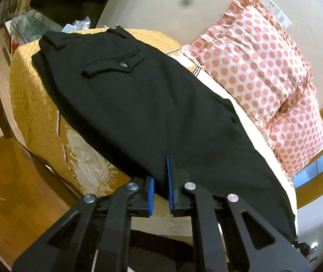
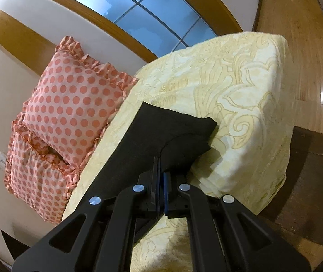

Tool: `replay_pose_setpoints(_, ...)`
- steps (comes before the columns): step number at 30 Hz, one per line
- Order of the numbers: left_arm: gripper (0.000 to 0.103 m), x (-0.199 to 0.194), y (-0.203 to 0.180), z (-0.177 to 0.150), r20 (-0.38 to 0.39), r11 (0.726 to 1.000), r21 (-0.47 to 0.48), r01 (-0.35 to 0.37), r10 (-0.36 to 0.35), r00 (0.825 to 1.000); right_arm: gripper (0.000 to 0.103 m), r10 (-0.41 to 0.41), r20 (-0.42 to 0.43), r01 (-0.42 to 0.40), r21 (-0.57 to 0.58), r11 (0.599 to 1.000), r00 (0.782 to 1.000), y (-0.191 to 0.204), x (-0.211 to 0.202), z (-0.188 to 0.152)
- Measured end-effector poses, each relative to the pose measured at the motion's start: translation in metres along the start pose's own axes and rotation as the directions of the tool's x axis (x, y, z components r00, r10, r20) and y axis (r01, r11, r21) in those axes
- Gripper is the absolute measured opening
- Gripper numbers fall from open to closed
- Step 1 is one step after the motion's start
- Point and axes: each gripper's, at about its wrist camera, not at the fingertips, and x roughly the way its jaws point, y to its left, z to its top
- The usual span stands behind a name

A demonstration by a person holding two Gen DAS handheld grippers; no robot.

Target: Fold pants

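Observation:
Black pants [image 1: 138, 104] lie along a bed, the waistband and a buttoned back pocket [image 1: 116, 65] at the far end in the left wrist view. My left gripper [image 1: 160, 174] is shut on the near edge of the cloth, which runs down between its blue pads [image 1: 170, 181]. In the right wrist view the leg end of the pants [image 2: 170, 131] is lifted off the pale bedspread [image 2: 229, 86], its hem corners pointing right. My right gripper [image 2: 161, 170] is shut on this cloth, pads pressed together.
Two pink polka-dot pillows [image 1: 256, 72] [image 2: 71, 104] lean against the wall beside the pants. An orange-patterned cover [image 1: 39, 104] drapes the bed's side. Wooden floor [image 2: 308, 56] and a dark chest [image 2: 308, 170] lie beyond the bed. A cluttered glass table [image 1: 32, 25] stands past the waistband.

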Motion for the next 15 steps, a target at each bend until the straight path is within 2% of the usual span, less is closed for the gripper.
replay_pose_setpoints(3,0.014,0.001,-0.002,0.0,0.009,1.0,0.011,-0.006,0.006,1.0,0.002,0.031,0.023,-0.031,-0.006,0.999,0.999,0.012,-0.003,0.008)
replay_pose_setpoints(8,0.013,0.001,-0.007,0.002,0.009,0.999,0.044,-0.014,0.014,1.0,0.002,0.088,0.059,-0.086,-0.034,0.996,0.994,0.032,-0.011,0.019)
replay_pose_setpoints(12,0.012,0.0,-0.008,0.003,0.005,0.997,0.071,-0.017,0.017,1.0,0.002,0.031,0.053,-0.027,-0.068,0.997,0.998,0.03,-0.01,0.016)
replay_pose_setpoints(15,0.011,0.001,-0.004,0.003,-0.007,0.998,0.069,-0.013,0.014,1.0,0.002,-0.007,0.001,0.007,0.018,1.0,1.0,0.005,0.002,0.008)
